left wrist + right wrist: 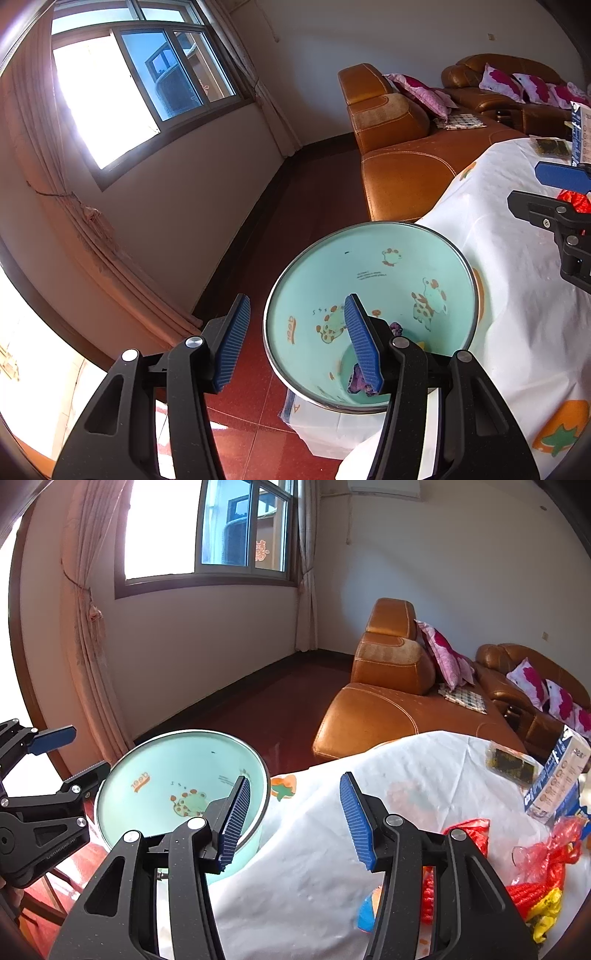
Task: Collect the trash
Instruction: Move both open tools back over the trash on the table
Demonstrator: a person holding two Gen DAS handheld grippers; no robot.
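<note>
- Left hand-held gripper (297, 338) hangs over the bin's (369, 314) near rim, jaws apart, one blue pad outside the rim and one inside, nothing pinched between them.
- Right hand-held gripper (293, 819) stands above the desk (314, 849) edge, jaws parted too, only white cloth showing in the gap.
- The bin, mint green with a metal rim, sits just beside the desk edge on the red floor (295, 229); purple scraps (360, 382) lie at its bottom.
- More trash waits on the desk: a red plastic bag (550, 849) with a bit of yellow wrapper (546, 912) beside it, right of the right gripper.
- Farther back on the cloth, a dark flat packet (511, 764) and a white-and-blue carton (557, 779) near the edge.
- Behind the desk, an orange leather sofa (388, 709) with pink flowered cushions (443, 653); window (243, 528) and curtain (92, 609) on the far wall.
- Writing: the bin's inner wall shows orange letters that look like "deer", read mirrored, beside cartoon spotted animals; small print nearby is too fine to read.
- The carton's print is blurred; I cannot make it out.
</note>
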